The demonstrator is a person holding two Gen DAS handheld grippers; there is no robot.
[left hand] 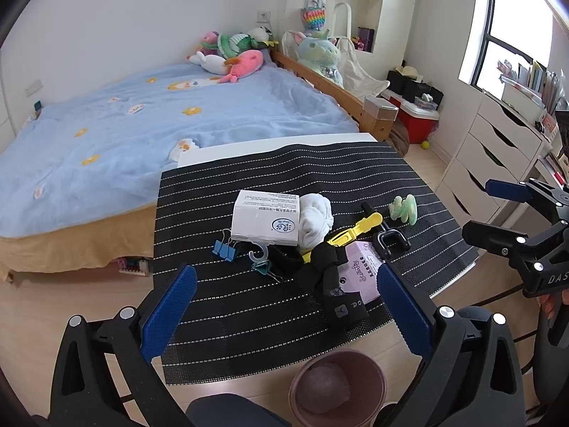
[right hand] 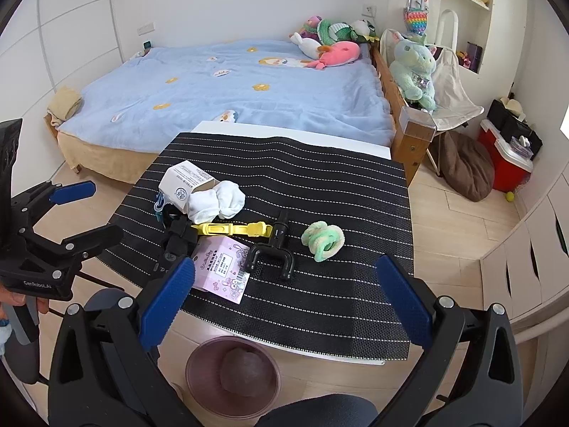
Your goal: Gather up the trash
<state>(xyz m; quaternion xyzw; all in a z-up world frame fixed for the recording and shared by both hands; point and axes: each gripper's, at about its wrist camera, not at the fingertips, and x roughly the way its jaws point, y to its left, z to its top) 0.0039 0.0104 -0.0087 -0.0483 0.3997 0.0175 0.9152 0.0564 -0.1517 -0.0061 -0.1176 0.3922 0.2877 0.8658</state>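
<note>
A black striped mat (left hand: 270, 306) (right hand: 338, 185) covers a white table. On it lie a white box (left hand: 265, 219) (right hand: 185, 181), a crumpled white tissue (left hand: 316, 220) (right hand: 218, 201), a pink packet (left hand: 359, 270) (right hand: 222, 267), a yellow clip (left hand: 355, 229) (right hand: 231, 228), a black strap (left hand: 334, 277), a black U-shaped tool (right hand: 272, 249) and a green scrunchie (left hand: 403, 208) (right hand: 323, 240). A pink bin (left hand: 338, 388) (right hand: 233, 377) stands on the floor below the table's near edge, with a crumpled wad inside. My left gripper (left hand: 288, 306) and right gripper (right hand: 284, 302) are both open and empty, above the near edge.
Blue binder clips (left hand: 224, 249) and a white hook (left hand: 258, 254) lie by the box. A bed with a blue blanket (left hand: 142, 124) (right hand: 231, 85) sits behind the table. White drawers (left hand: 494, 149) (right hand: 533, 256) stand on the right. A red cooler (right hand: 505, 163) is on the floor.
</note>
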